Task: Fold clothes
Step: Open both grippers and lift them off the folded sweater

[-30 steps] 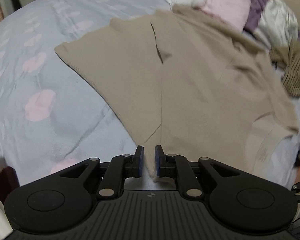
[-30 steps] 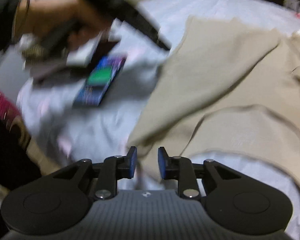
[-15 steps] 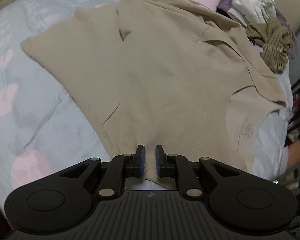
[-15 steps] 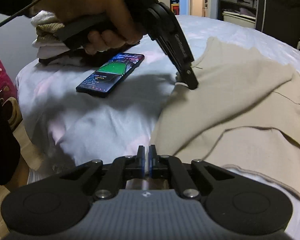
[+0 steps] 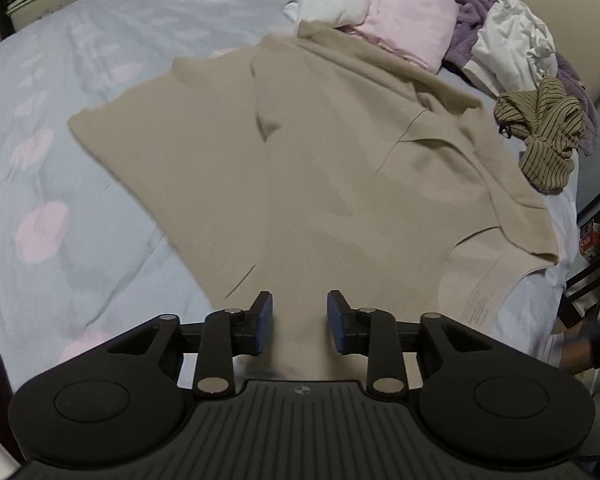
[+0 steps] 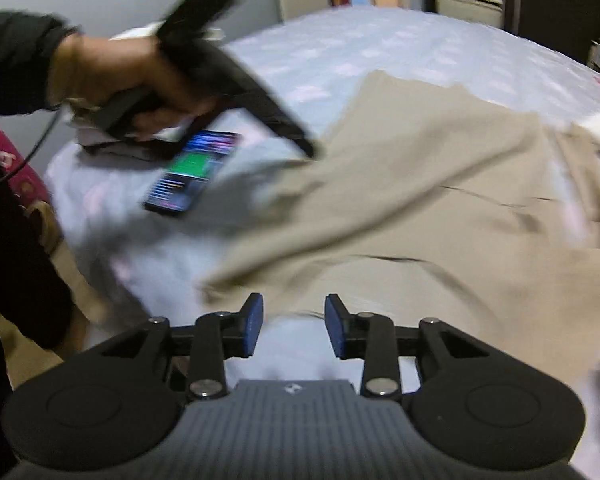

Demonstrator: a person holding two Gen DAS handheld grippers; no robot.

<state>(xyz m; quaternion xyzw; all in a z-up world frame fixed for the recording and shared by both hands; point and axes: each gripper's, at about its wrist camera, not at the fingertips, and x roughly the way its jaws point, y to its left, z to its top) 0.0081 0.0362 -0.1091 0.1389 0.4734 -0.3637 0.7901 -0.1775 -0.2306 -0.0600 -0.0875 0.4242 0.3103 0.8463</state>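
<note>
— Any writing you can actually read?

— None. The phone [image 6: 192,172] on the bed [image 6: 420,52] has a lit screen with green and blue patches, too blurred to make out.

— And the beige shirt [image 5: 320,168]?

— There's a faint print inside its neckband [image 5: 480,304], too small and pale to read.

Both cameras are riding low and close over the bed [image 5: 112,60]. The left one is looking down along the beige shirt [image 5: 320,152] toward the laundry pile [image 5: 480,32]. The right one is looking across the same shirt [image 6: 440,184], catching the left gripper [image 6: 310,152] beside the phone [image 6: 192,172].
</note>
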